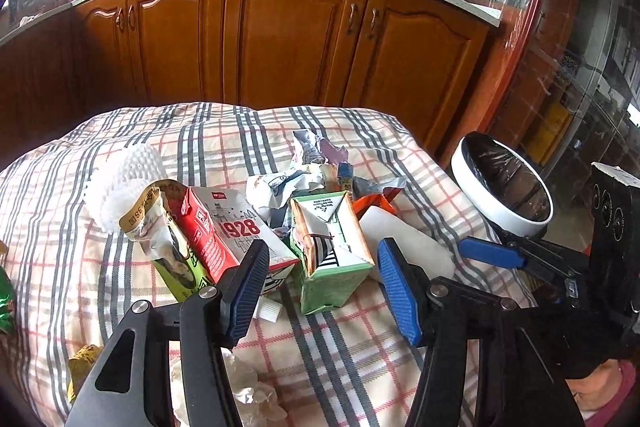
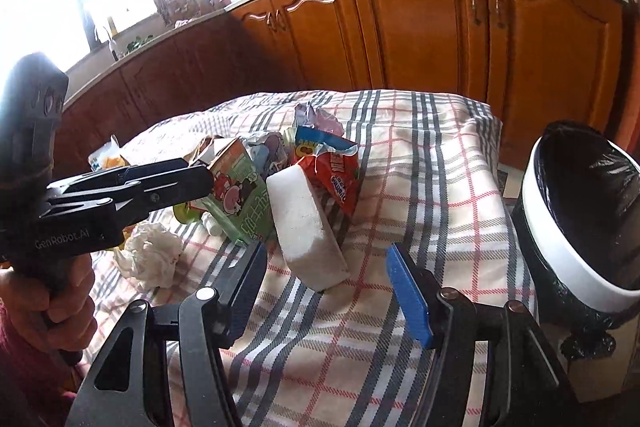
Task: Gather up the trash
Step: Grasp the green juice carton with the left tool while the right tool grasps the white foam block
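Left wrist view: my left gripper [image 1: 324, 279] is spread apart, gripping nothing; the green carton [image 1: 332, 247] stands between its fingers, not touched by either pad. A red carton [image 1: 224, 227] lies just left of it, a white foam block [image 1: 404, 239] just right, all on the checked cloth [image 1: 100, 259]. Bin [image 1: 500, 187] at right.

Right wrist view: my right gripper [image 2: 328, 283] is likewise released, empty, the foam block [image 2: 304, 227] just ahead of its fingertips. A black-lined bin [image 2: 580, 211] stands beside the table edge.
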Available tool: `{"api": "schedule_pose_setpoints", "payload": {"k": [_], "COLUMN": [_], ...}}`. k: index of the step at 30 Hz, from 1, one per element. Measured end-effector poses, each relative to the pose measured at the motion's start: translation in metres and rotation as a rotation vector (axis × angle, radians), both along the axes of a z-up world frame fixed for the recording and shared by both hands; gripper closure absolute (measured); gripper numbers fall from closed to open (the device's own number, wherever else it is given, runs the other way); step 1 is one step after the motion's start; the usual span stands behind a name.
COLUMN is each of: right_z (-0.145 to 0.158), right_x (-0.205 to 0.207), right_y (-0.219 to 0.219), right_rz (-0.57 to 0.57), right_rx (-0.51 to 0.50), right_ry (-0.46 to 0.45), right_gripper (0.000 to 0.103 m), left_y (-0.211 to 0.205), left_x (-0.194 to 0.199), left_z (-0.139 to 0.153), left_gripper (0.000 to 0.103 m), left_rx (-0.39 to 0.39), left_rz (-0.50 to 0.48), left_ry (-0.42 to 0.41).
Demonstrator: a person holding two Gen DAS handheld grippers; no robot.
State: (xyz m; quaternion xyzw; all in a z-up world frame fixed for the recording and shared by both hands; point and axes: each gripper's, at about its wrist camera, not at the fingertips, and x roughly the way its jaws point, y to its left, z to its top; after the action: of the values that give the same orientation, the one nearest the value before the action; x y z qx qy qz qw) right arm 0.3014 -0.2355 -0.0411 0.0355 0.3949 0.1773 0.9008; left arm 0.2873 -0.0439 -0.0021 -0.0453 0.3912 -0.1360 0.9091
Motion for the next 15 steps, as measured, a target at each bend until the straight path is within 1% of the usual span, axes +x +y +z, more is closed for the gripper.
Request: {"api": "schedule_pose_setpoints", "payload": {"k": [1,2,3,4,5,6,7,9,12,15], "right_z": [-0.002,-0.005,-0.007,-0.008,-0.010,-0.011,-0.013,-0.014,-0.009,0.003], "right_x": [0.003,0.005,0.008,0.010,0.012,0.014,0.015,0.016,0.008,-0.004], "right_y": [0.002,0.004,0.007,0.008,0.010,0.012,0.013,0.013,0.003,-0.011], "right_rz": [0.011,0.020,0.029,0.035,0.041,0.045,0.049,0.051,0.030,-0.003], "right_rx": [-0.009,-0.014,-0.019,-0.022,-0.024,-0.025,-0.023,-0.014,0.025,0.079], "right_ry": [0.003,0.007,0.010,0.012,0.014,0.016,0.020,0.028,0.016,-0.007], "right_gripper": [0.042,0.043,0.046,0.049,0.051,0.055,0.062,0.072,0.073,0.073], "left_y": [0.000,0.001,0.001,0.000,0.000,-0.001,-0.001,0.000,0.002,0.001], "left_x": [0.002,0.004,0.007,0.008,0.010,0.011,0.012,0.012,0.008,-0.001], "left_z": [-0.002,-0.004,-0.005,-0.006,-0.007,-0.009,-0.011,-0.011,-0.008,0.001], "left_gripper": [0.049,0.052,0.057,0.061,0.067,0.071,0.071,0.071,0.072,0.072], "left_rx": [-0.002,-0.005,-0.006,-0.004,-0.003,-0.001,-0.001,-0.003,-0.020,-0.030], "left_rz": [0.002,0.001,-0.002,-0.006,-0.012,-0.018,-0.022,-0.023,-0.024,-0.040], "left_ry": [0.002,0.005,0.009,0.012,0.015,0.019,0.021,0.014,0.007,-0.021]}}
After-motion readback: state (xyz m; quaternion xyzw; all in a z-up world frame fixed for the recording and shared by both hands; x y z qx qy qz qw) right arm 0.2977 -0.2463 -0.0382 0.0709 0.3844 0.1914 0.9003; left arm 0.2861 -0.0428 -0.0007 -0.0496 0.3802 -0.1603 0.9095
